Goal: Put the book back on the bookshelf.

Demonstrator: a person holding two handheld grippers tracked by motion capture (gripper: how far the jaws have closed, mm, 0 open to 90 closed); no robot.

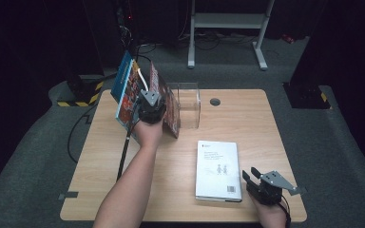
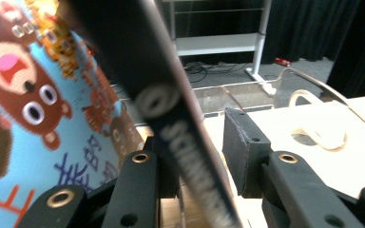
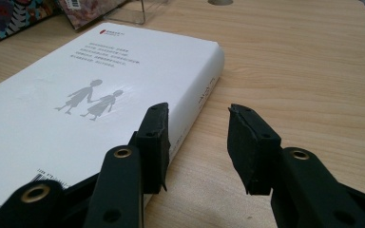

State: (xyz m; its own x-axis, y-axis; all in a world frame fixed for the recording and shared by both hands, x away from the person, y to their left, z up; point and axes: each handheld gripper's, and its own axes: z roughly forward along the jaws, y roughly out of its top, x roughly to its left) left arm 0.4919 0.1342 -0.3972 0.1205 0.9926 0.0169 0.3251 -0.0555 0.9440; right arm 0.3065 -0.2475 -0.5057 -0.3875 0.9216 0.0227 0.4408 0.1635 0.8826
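Your left gripper (image 1: pixel 150 108) is raised over the far left part of the worktop (image 1: pixel 247 123), among upright books beside a clear acrylic stand (image 1: pixel 188 107). Between its jaws runs the dark spine of a book (image 2: pixel 180 128), leaning across the gap. That spine lies against the left pad, while the right pad stands apart from it, so the jaws are partly open and no firm grip can be told. Just left of this gripper stands a blue picture book (image 2: pixel 33 123) with cartoon bears on its cover; the clear stand lies ahead and to the right. Your right gripper (image 1: pixel 260 183) rests low near the near right edge of the worktop, with its jaws partly open and nothing between them. A white book (image 3: pixel 90 104) lies flat just to its left, its edge beside the left jaw.
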